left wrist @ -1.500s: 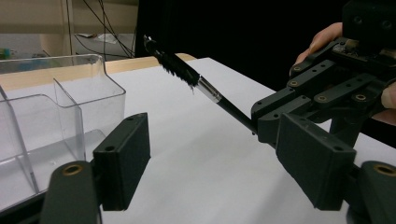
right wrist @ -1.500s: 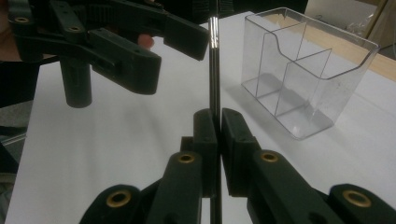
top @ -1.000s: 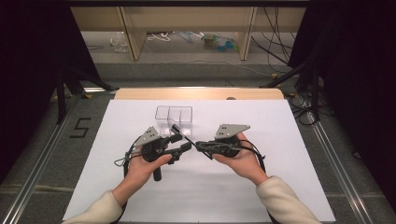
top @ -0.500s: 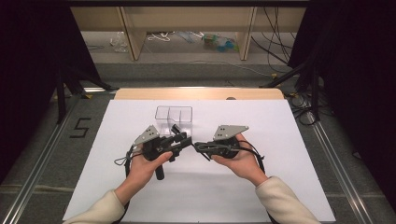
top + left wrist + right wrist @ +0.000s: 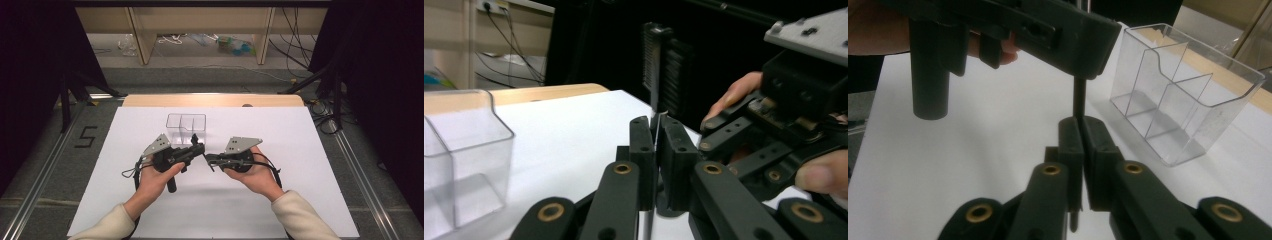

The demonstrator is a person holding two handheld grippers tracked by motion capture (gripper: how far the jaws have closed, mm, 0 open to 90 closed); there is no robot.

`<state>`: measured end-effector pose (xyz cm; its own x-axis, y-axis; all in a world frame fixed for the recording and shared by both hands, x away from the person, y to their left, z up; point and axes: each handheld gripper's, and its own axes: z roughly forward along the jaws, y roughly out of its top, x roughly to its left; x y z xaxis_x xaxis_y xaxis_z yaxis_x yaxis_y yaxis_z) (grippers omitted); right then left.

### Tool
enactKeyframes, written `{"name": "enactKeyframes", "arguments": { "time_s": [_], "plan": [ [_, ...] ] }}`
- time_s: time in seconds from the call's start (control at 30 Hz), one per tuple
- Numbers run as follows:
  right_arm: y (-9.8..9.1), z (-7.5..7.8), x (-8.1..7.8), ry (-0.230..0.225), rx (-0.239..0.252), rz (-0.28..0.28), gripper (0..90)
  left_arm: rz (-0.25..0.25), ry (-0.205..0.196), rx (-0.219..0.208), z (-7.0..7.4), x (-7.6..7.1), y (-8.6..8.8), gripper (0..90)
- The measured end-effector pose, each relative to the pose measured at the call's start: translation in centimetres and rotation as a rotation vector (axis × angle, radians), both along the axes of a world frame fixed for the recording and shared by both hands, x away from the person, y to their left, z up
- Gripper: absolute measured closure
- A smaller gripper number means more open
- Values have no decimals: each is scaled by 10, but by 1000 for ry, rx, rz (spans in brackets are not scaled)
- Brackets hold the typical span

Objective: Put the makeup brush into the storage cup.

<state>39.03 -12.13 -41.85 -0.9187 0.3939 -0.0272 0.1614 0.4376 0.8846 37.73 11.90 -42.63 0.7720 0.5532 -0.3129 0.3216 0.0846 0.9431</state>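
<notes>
I hold a gripper in each hand over the white sheet (image 5: 310, 150), tips nearly touching. In the right gripper view, a thin dark strip (image 5: 1079, 97) runs up out of my right gripper (image 5: 1081, 127), whose jaws are shut on it, and passes behind the left gripper's body (image 5: 998, 25). My left gripper (image 5: 657, 125) has just been closing; its jaws now press on the strip's pale edge (image 5: 658, 116). In the high view the left gripper (image 5: 198, 146) sits just up-left of the right gripper (image 5: 210, 161). A clear divided box (image 5: 186, 128) stands right behind them.
The clear box (image 5: 1178, 95) has upright partitions and nothing in it. Behind my left jaws rises a ribbed black piece (image 5: 666, 65) that I cannot identify. The right hand and its gripper (image 5: 784, 115) are close by. Wooden table edge (image 5: 210, 100) lies beyond the sheet, metal rails (image 5: 360, 170) alongside.
The left gripper's jaws have closed from apart to shut around the thin strip. Both hands and the clear box stay where they were.
</notes>
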Motion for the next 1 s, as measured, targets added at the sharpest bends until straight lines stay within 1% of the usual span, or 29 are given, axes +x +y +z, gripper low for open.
{"name": "enactKeyframes", "arguments": {
  "time_s": [0.07, 0.13, 0.2, 0.27, 0.33, 0.37, 0.4, 0.43, 0.47, 0.5, 0.57, 0.6, 0.63, 0.67, 0.7, 0.73, 0.77, 0.8, 0.83, 0.87, 0.9, 0.93, 1.0],
  "plan": [
    [0, 0, 0, -25, -11, -12, 799, -1, -7, -2, 1, 0, 1, 851],
    [0, -1, 0, -17, -5, -19, 734, 5, -8, 2, 2, 0, 2, 851],
    [0, -2, 1, -28, -5, -30, 648, 10, -20, 15, 3, 0, 3, 852],
    [0, -3, 2, -18, 0, -34, 560, 19, -28, 27, 4, -1, 4, 852],
    [0, -3, 2, -21, 8, -49, 509, 30, -35, 43, 5, -1, 5, 852],
    [-1, -3, 2, -7, 9, -51, 479, 47, -24, 42, 5, -2, 6, 852],
    [-1, -4, 2, -2, 16, -54, 451, 42, -40, 53, 6, -1, 7, 852],
    [-2, -4, 2, 11, 17, -58, 434, 48, -48, 63, 6, -1, 8, 852],
    [-3, -5, 2, 16, 27, -64, 414, 64, -41, 69, 7, -1, 8, 852],
    [-3, -6, 2, 25, 36, -63, 387, 64, -54, 78, 7, -1, 9, 852],
    [-4, -6, 2, 19, 43, -65, 347, 71, -65, 92, 9, -2, 10, 852],
    [-4, -6, 2, 21, 54, -68, 318, 86, -59, 90, 9, -3, 10, 852],
    [-4, -7, 1, 33, 61, -76, 304, 78, -74, 99, 10, -2, 11, 852],
    [-4, -6, 1, 38, 67, -75, 288, 82, -74, 100, 10, -3, 11, 852],
    [-5, -6, 1, 34, 67, -75, 271, 79, -84, 106, 11, -3, 12, 852],
    [-6, -6, 2, 32, 71, -79, 262, 92, -79, 105, 11, -3, 12, 852],
    [-7, -6, 2, 27, 72, -79, 262, 98, -82, 110, 11, -3, 13, 852],
    [-8, -7, 2, 40, 80, -75, 258, 102, -86, 115, 11, -3, 13, 852],
    [-10, -6, 3, 23, 77, -87, 252, 107, -84, 116, 11, -3, 13, 852],
    [-10, -7, 4, 19, 84, -85, 249, 109, -87, 120, 12, -3, 14, 852],
    [-11, -7, 3, 32, 90, -94, 245, 108, -93, 123, 12, -3, 15, 852],
    [-13, -6, 3, 43, 94, -90, 242, 109, -99, 126, 12, -3, 16, 852],
    [-15, -5, 3, 29, 105, -107, 231, 117, -100, 129, 13, -3, 17, 852]
  ]
}}
